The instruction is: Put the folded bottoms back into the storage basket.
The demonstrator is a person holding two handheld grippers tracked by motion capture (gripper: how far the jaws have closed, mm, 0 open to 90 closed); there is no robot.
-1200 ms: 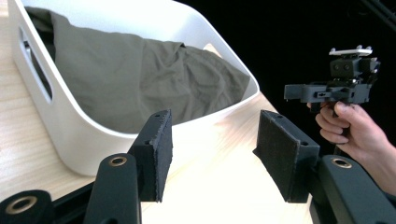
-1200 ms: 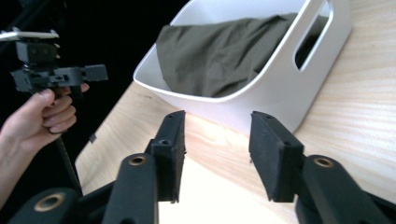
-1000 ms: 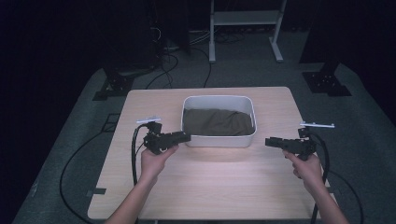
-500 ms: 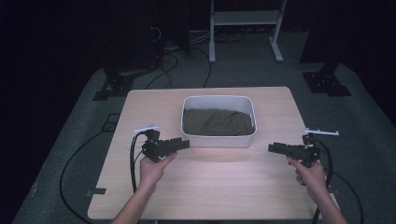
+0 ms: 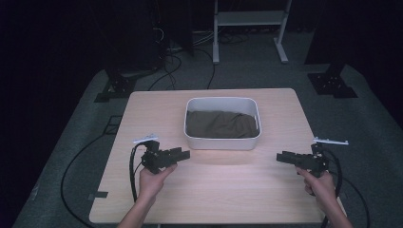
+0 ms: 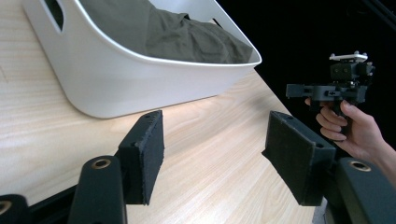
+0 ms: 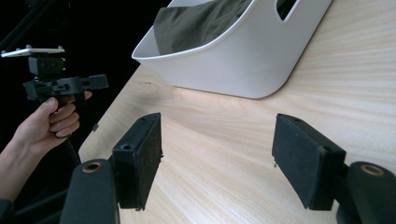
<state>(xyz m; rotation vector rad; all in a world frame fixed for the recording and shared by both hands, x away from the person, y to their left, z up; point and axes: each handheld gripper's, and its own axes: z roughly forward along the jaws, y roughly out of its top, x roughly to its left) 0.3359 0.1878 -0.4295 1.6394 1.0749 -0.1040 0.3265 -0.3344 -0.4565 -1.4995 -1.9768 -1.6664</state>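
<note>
A white tub (image 5: 222,142) stands in the middle of the wooden table (image 5: 223,190), holding a crumpled olive-brown cloth (image 5: 221,124). My left gripper (image 5: 183,153) hovers low by the tub's front left corner and points right. My right gripper (image 5: 281,156) is off the tub's front right corner and points left. Both are open with nothing between the pads, and their jaws have just been opening. In the left gripper view, the jaws (image 6: 215,154) frame bare wood, with the tub (image 6: 116,79), the cloth (image 6: 187,35) and the right gripper (image 6: 292,90) beyond. The right gripper view (image 7: 217,158) mirrors this, with the tub (image 7: 233,65) and the left gripper (image 7: 100,81).
A cable (image 5: 134,171) loops from the left gripper over the table's left part, and another (image 5: 340,171) trails off the right edge. On the dark floor behind stand a white frame (image 5: 247,28) and black stand feet (image 5: 116,88). Bare tabletop lies between the two grippers.
Both hands have drawn back from the tub towards the table's near edge and sunk a little. The jaws of both grippers stand wider apart than before.
</note>
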